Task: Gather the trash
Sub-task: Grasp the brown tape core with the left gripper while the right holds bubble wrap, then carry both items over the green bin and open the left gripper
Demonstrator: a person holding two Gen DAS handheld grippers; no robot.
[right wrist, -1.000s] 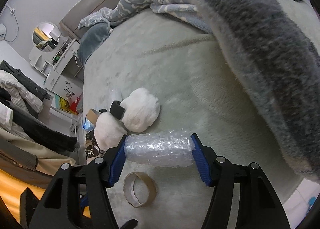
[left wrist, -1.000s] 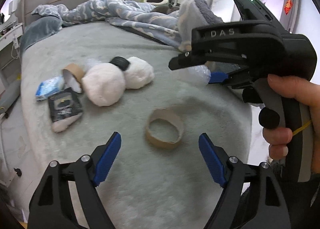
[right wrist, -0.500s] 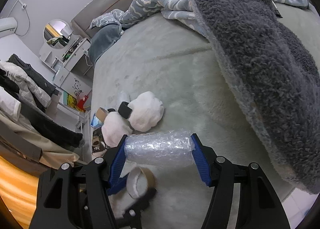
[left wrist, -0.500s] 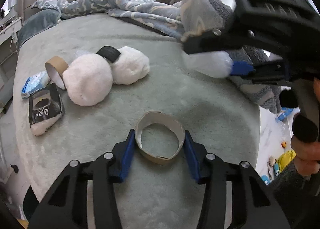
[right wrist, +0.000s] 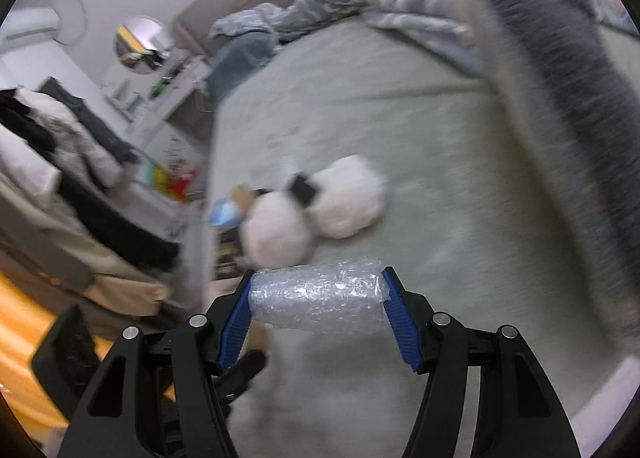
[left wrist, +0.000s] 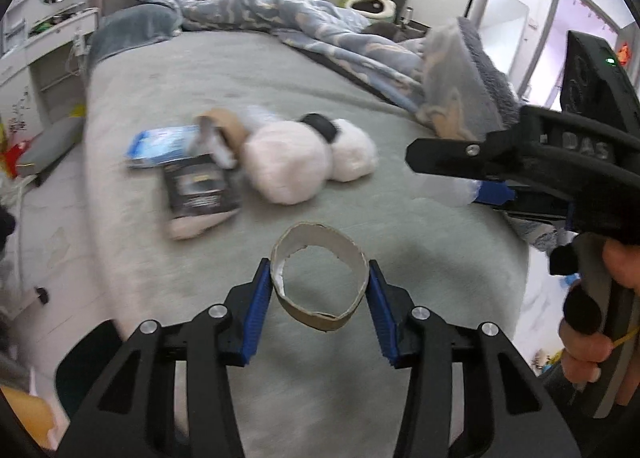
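Cardboard ring [left wrist: 319,276], torn-edged and squashed oval, now sitting clamped in left claw [left wrist: 319,290], which was spread wide a second ago.

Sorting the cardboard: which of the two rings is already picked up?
The wide ring, clamped between the left hand-held gripper's blue pads. The other ring lies on the bed among the wrappers, beside the white plush.

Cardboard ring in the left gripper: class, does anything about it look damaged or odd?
Yes. The cardboard ring, pinched in the left gripper, is squashed out of round, and its inner lining is torn and ragged along the upper edge.
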